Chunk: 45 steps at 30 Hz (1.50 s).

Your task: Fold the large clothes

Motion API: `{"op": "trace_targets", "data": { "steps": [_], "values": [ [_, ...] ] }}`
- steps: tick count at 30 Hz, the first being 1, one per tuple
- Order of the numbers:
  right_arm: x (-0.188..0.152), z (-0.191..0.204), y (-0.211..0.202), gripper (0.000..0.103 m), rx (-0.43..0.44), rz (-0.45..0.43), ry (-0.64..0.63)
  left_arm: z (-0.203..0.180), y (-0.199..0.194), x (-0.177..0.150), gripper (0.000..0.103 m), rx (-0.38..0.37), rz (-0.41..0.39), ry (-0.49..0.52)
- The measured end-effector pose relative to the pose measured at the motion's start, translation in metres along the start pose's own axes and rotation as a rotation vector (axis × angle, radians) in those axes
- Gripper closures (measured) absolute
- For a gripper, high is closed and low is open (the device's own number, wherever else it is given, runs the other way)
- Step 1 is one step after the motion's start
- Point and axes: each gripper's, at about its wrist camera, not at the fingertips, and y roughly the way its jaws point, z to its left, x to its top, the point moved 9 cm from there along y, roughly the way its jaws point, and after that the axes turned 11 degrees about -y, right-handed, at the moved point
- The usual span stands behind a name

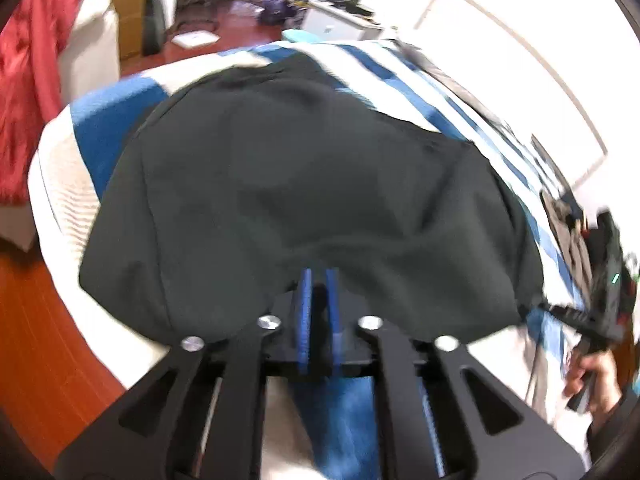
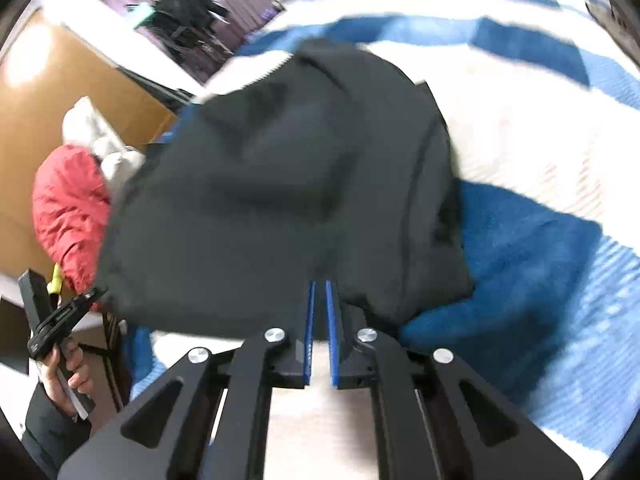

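A: Straight ahead of the left gripper (image 1: 319, 276) lies the big dark, matte fabric garment (image 1: 304, 184), spread over the blue-and-white checked bedspread (image 1: 108, 116).

B: And its near hem?

A: Right at the blue-padded fingertips (image 1: 306, 280). The pads stand nearly together, a thin gap between them, with the hem meeting the tips. Whether cloth is actually pinched there, I can't tell; it's blurred.

B: Now the right gripper (image 2: 320, 292).

A: Same picture: two blue pads close together with a narrow slit, tips at the garment's near edge. White bedspread shows through the slit lower down, so I can't confirm a grip there either.

B: Why one tool at each end of that hem?

A: My read: a garment this wide needs both corners taken together, so the edge stays straight when it's carried over into a fold.

B: Anything off to the sides?

A: Left of the left gripper, a red fluffy blanket (image 1: 28, 80) sits draped beside the bed. At its far right, the person's hand (image 1: 592, 376) grips the other tool's handle.
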Motion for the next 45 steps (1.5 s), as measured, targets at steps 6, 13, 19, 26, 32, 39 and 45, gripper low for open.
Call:
{"op": "trace_targets", "data": {
  "steps": [6,13,19,26,32,39,45],
  "values": [
    [-0.02,0.076,-0.07,0.031,0.047,-0.07,-0.123,-0.062,-0.085,-0.03,0.04,-0.067,-0.143,0.177],
    [-0.041,0.146,-0.128,0.007,0.068,-0.194,-0.209,-0.11,-0.137,-0.063,0.012,-0.075,-0.203,0.287],
    [-0.04,0.178,-0.15,0.005,0.052,-0.228,-0.214,-0.117,-0.168,-0.071,0.012,-0.083,-0.276,0.268],
    [-0.036,0.182,-0.17,0.005,0.074,-0.277,-0.195,-0.118,-0.188,-0.068,0.012,-0.103,-0.285,0.219],
    [-0.037,0.186,-0.167,0.005,0.069,-0.274,-0.22,-0.12,-0.195,-0.065,0.008,-0.101,-0.302,0.207],
    [-0.035,0.198,-0.165,0.005,0.057,-0.285,-0.274,-0.12,-0.2,-0.057,0.008,-0.099,-0.321,0.196],
    [-0.033,0.204,-0.165,0.005,0.06,-0.289,-0.288,-0.119,-0.208,-0.054,0.008,-0.077,-0.365,0.196]
  ]
}}
